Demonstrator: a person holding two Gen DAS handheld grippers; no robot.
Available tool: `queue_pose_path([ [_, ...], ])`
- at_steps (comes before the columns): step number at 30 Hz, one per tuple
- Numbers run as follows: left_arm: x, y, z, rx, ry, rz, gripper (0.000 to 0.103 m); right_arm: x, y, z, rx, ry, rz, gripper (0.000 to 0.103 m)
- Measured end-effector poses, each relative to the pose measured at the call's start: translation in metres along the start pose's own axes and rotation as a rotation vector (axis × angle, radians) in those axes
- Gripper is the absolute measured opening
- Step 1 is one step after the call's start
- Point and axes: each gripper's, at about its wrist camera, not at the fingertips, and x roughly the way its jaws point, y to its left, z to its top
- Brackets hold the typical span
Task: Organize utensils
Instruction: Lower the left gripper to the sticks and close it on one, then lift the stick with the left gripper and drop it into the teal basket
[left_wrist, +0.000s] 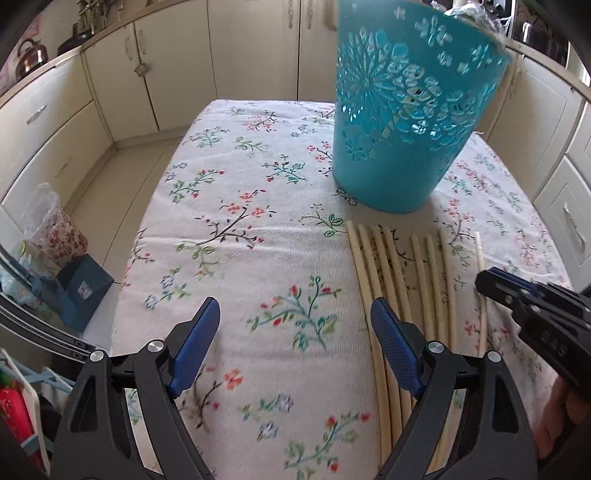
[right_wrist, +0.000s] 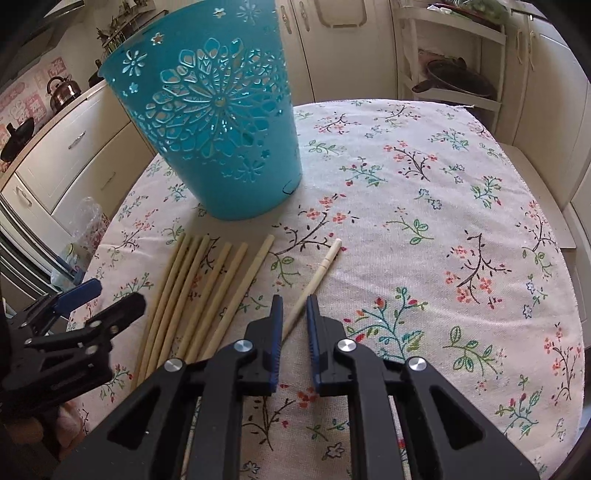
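The right gripper (right_wrist: 294, 325) sits low over the cloth (right_wrist: 406, 221) with its jaws narrowed around the near part of a lone chopstick (right_wrist: 325, 264); a sliver of gap shows on each side, so I judge the stick straddled but not yet pinched. The left gripper (left_wrist: 295, 325) hangs wide and holds nothing, its right finger over the edge of the chopstick row (left_wrist: 402, 266), which lies flat and roughly parallel just left of the lone stick. Beyond the tips of the sticks stands the teal basket (right_wrist: 221, 122), upright on the cloth, close to the row but not touching it. The step in hand looks like the first pick: closing on the single stick. Next, that calls for a firm squeeze, a lift, tilting the stick upright, and carrying it over the basket's rim, which is high and out of view here.
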Motion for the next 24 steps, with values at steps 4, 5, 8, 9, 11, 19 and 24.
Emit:
queue_pose_path([
  [4, 0.011, -0.008, 0.006, 0.022, 0.014, 0.028, 0.080, -0.002, -0.001, -0.001, 0.002, -0.002, 0.006, 0.014],
  [5, 0.014, -0.010, 0.007, 0.032, 0.019, 0.040, 0.080, -0.002, -0.001, -0.001, 0.002, -0.001, 0.006, 0.014],
  [8, 0.016, -0.012, 0.009, 0.036, 0.013, 0.045, 0.077, -0.001, -0.001, -0.001, 0.005, 0.000, 0.008, 0.014],
  [9, 0.016, -0.013, 0.010, 0.040, 0.014, 0.039, 0.071, -0.001, -0.002, 0.000, 0.006, 0.001, 0.009, 0.014],
  [11, 0.016, -0.017, 0.013, 0.054, 0.014, 0.020, 0.058, -0.001, -0.003, 0.000, 0.005, 0.001, 0.010, 0.014],
  [19, 0.014, -0.021, 0.020, 0.069, 0.044, -0.115, 0.005, -0.001, -0.004, 0.000, 0.005, -0.009, 0.012, 0.014],
  [24, -0.024, 0.008, 0.022, -0.022, -0.006, -0.215, 0.005, -0.001, -0.006, -0.001, 0.022, -0.010, 0.024, 0.014],
])
